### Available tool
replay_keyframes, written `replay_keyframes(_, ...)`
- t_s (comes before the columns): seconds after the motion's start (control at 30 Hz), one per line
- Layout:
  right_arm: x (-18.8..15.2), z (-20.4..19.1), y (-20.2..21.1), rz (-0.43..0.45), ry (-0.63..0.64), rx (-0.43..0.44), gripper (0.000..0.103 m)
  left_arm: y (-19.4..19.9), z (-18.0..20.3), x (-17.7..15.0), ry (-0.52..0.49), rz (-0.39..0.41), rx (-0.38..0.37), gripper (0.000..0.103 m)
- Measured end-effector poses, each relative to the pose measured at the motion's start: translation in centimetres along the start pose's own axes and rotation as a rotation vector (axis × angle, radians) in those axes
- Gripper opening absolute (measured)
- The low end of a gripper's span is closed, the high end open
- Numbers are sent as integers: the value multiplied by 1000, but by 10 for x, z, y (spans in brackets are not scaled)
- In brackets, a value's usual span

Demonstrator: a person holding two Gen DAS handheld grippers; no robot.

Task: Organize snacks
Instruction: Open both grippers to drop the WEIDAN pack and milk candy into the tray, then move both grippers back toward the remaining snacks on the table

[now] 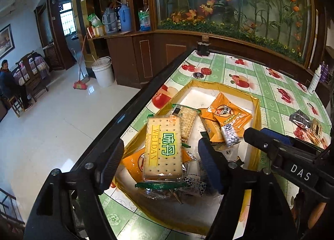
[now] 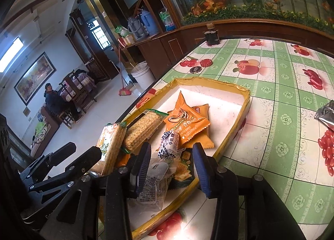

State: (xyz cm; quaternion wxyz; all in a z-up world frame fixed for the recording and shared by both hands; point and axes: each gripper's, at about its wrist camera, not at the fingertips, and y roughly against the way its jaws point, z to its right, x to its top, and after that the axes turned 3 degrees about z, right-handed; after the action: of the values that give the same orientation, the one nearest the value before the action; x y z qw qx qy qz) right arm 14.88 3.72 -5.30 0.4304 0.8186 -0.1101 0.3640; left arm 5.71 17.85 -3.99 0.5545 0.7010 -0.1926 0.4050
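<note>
A shallow yellow-rimmed tray [image 1: 256,102] [image 2: 244,98] lies on the table and holds several snack packs. My left gripper [image 1: 158,152] is open over the tray's near end, its jaws either side of a WEIDAN cracker pack [image 1: 161,148] without touching it. That pack stands on edge in the right wrist view [image 2: 110,146]. My right gripper [image 2: 171,162] is open above the tray, over a black-and-white candy [image 2: 168,146] and clear wrappers. Orange packets [image 1: 227,114] [image 2: 185,123] and a second cracker pack [image 1: 187,122] [image 2: 144,129] lie mid-tray. The right gripper also shows in the left wrist view [image 1: 271,146].
The table has a green-and-white fruit-print cloth [image 2: 281,85]. More snack packs lie outside the tray at the right [image 1: 306,123] [image 2: 325,112]. A dark jar [image 2: 211,36] stands at the far corner, a white bottle [image 1: 315,79] at the right edge. The table edge drops to tiled floor on the left.
</note>
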Motion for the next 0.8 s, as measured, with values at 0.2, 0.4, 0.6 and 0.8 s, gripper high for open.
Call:
replay_keyframes(0.2,-6,1,21,23,-1,-4,52,17,3,2,1,38,-6,77)
replay_keyframes(0.4,-16,21,45,46,-31,-37,52,29,16,2,-14,58,-24,77)
replay_keyframes(0.6,-26,56,71,70,-96,-87,53,38,38,2,-49,72,-49,77)
replay_keyframes(0.8,-37,97,98,97,-165,-152,57,45,62,0,-78,79,-71,77)
